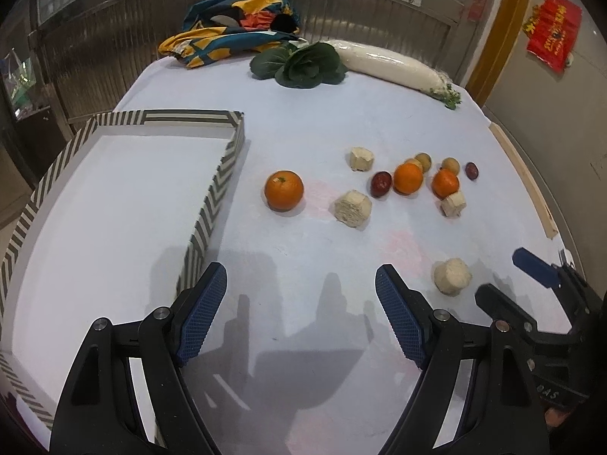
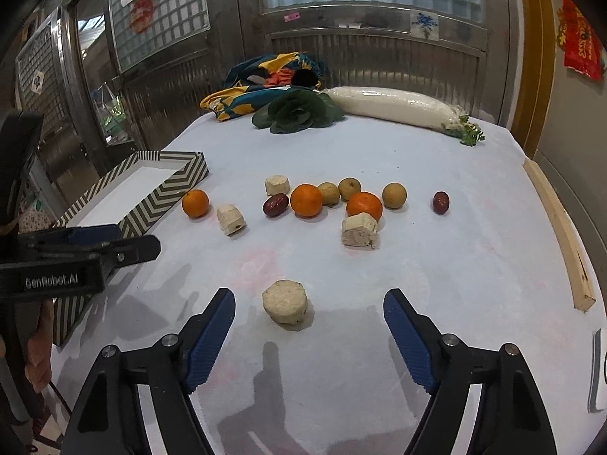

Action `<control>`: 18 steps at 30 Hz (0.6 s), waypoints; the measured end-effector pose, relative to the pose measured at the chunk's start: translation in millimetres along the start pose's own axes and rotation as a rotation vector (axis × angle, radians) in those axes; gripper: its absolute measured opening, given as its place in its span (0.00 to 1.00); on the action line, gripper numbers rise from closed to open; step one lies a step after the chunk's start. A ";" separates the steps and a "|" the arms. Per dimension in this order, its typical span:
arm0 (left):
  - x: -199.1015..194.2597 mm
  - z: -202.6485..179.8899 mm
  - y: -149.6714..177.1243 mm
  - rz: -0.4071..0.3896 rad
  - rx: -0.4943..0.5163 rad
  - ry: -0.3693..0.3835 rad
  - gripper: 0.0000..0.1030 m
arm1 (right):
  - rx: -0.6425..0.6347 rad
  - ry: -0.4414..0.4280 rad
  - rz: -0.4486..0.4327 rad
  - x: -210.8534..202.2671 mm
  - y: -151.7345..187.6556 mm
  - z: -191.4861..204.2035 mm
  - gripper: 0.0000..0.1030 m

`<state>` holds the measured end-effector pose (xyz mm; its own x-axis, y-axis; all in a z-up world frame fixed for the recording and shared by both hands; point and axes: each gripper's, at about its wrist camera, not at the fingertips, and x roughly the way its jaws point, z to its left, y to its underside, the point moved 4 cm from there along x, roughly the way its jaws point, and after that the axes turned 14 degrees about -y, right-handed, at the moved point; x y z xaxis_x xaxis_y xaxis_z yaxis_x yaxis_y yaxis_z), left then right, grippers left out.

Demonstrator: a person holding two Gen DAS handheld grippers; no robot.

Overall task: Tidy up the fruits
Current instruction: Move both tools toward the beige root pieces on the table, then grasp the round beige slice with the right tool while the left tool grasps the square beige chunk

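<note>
Three oranges lie on the white table: one [image 1: 283, 190] near the striped box [image 1: 212, 197], two [image 1: 408, 178] [image 1: 445, 183] in a cluster with red dates [image 1: 381, 184], small brown fruits [image 1: 450, 165] and pale cut chunks [image 1: 353, 205]. My left gripper [image 1: 301, 288] is open and empty, hovering beside the empty box. My right gripper [image 2: 309, 309] is open, just behind a pale round chunk [image 2: 285, 302] that sits slightly left of the gap. The right gripper also shows in the left wrist view [image 1: 504, 280].
Leafy greens [image 2: 299, 112], a long white radish [image 2: 398, 108] and a colourful cloth bag [image 2: 261, 83] lie at the far edge. A wooden strip [image 2: 561, 235] runs along the table's right edge. A lone date [image 2: 441, 202] lies right of the cluster.
</note>
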<state>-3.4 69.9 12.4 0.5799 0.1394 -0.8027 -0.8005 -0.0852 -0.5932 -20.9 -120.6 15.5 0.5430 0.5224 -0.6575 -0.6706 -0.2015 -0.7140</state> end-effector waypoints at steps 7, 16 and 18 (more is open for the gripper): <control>4.6 3.1 -4.5 -0.001 -0.008 -0.024 0.79 | 0.009 0.000 0.011 6.5 1.2 -3.1 0.77; 10.0 2.3 -5.2 0.017 -0.012 -0.029 0.79 | 0.019 -0.014 0.018 10.7 1.3 -5.7 0.77; 10.9 1.9 -5.1 0.022 -0.012 -0.026 0.79 | 0.022 -0.015 0.022 11.1 1.4 -5.2 0.77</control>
<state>6.8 73.7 6.8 0.5579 0.1631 -0.8137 -0.8110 -0.1006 -0.5763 -13.2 -119.4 5.9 0.5207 0.5301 -0.6693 -0.6932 -0.1950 -0.6938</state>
